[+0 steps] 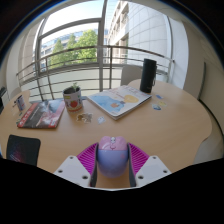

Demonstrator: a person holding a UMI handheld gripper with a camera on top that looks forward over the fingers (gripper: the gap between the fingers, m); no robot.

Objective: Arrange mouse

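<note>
While held clear of the round wooden table (170, 120), the gripper (112, 163) clenches a lilac computer mouse (112, 153), ready for placement near the mousepad (120, 101) beyond.

Two white angular fingers (84, 160) with ribbed magenta pads (137, 156) on their inner faces.

A home or office reading corner: a round wooden table (170, 120) with magazines (41, 114) (a mug (73, 97) too) beside a balcony window (90, 40).
</note>
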